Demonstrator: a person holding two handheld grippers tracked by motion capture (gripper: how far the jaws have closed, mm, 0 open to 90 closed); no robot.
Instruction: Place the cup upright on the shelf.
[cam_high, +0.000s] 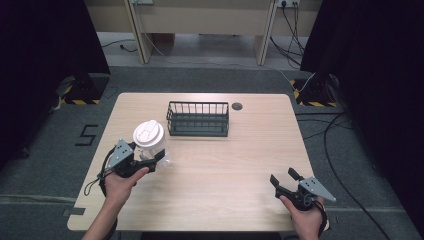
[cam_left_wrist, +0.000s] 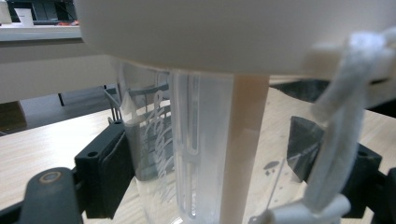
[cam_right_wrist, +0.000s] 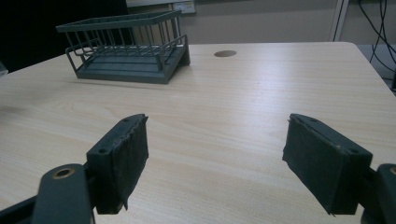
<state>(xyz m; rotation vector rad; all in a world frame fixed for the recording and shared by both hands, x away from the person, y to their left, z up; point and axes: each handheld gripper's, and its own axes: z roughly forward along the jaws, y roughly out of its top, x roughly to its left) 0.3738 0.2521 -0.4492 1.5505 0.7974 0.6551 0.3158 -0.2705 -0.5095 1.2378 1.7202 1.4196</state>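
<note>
Near the front edge of the pale wood-grain desk (cam_high: 210, 195), the right claw (cam_high: 284, 179) hangs released over bare, open surface. At the left, the left claw (cam_high: 154, 161) seems clenched on a clear plastic cup with white lid (cam_high: 148, 137). Farther back stands an empty dark wire basket (cam_high: 198, 119).

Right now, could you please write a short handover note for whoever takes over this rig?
Left gripper: jaws set on either side of the clear cup with a white lid, near the table's left side; whether they clamp it, I cannot tell.
Right gripper: open, empty, low over the near right part of the table.
Dark wire basket: empty, at the far middle.
Done: cup reached.
Left, probably: lift the cup and set it in the basket.
</note>
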